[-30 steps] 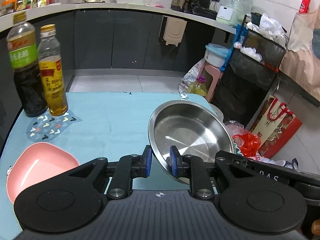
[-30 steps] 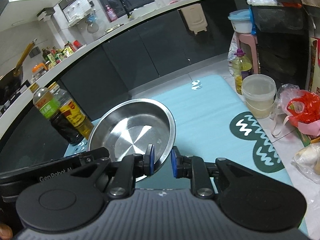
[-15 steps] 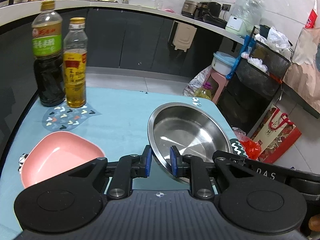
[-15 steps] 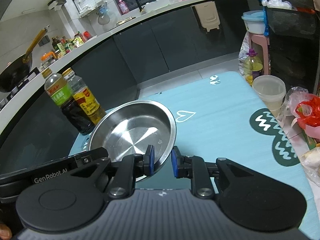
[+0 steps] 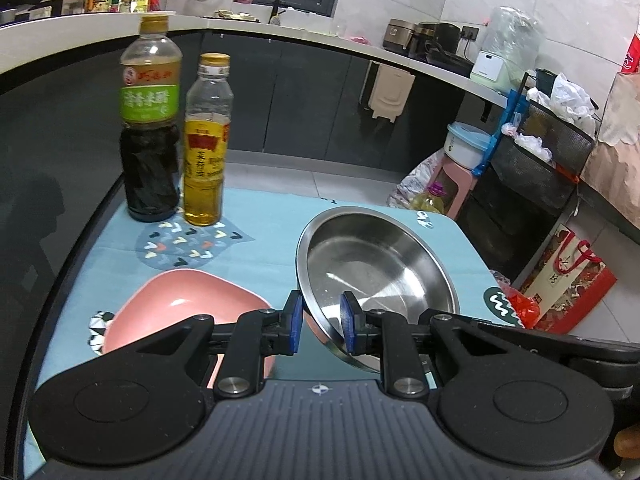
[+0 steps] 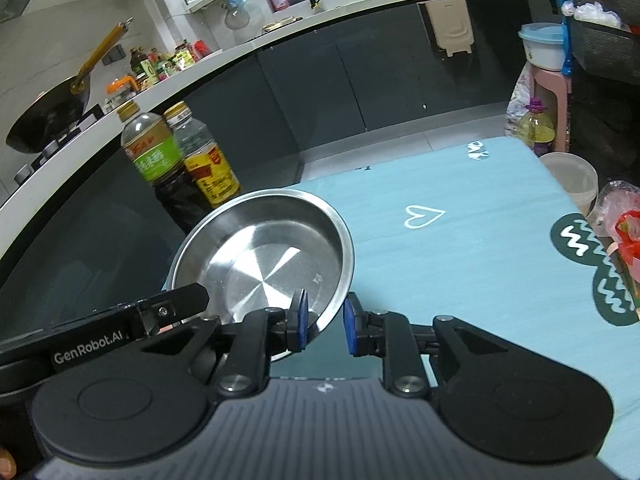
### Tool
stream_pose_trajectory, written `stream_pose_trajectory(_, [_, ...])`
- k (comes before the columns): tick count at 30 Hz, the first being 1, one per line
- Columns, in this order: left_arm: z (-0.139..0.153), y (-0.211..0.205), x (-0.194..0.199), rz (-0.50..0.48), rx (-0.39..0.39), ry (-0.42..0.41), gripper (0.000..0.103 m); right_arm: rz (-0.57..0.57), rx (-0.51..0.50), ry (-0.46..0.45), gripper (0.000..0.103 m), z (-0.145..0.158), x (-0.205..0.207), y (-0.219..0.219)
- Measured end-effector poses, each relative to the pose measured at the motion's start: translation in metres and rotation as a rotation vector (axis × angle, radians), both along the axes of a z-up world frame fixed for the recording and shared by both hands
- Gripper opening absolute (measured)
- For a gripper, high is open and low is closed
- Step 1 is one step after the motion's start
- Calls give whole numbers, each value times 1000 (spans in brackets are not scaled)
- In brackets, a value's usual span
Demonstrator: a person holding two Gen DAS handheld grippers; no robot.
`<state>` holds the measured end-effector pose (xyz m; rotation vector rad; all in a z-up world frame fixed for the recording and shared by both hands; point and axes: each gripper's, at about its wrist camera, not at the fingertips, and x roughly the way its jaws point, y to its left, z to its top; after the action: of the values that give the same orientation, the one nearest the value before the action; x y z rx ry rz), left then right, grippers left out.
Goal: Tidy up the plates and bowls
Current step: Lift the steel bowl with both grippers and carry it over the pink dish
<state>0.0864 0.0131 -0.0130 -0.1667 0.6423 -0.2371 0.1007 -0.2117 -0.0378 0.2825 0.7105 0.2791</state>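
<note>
A shallow steel bowl point(image 5: 376, 264) hangs tilted above the blue-clothed table point(image 5: 272, 216), carried by both grippers. My left gripper point(image 5: 320, 322) is shut on its near left rim. My right gripper point(image 6: 325, 326) is shut on the near right rim of the same bowl point(image 6: 272, 256). A pink plate point(image 5: 180, 300) lies on the cloth just left of the bowl, and its right edge runs under my left gripper's fingers. In the right wrist view the pink plate is hidden behind the bowl and the left gripper's body.
Behind the pink plate stand a dark sauce bottle point(image 5: 150, 136) and a yellow oil bottle point(image 5: 206, 148). At the table's right edge are a clear plastic tub point(image 6: 572, 178) and a red bag point(image 6: 624, 232). Dark cabinets and floor lie beyond the far edge.
Both grippers have carried the steel bowl leftward across the table. The pink plate and the two bottles now sit much closer to the bowl.
</note>
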Motion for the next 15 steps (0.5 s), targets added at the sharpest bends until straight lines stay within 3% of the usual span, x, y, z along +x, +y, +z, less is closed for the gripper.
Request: stream_pose_trajectory(15, [-6, 44, -6, 39, -23, 8, 20, 44, -39, 12, 19, 1, -1, 41])
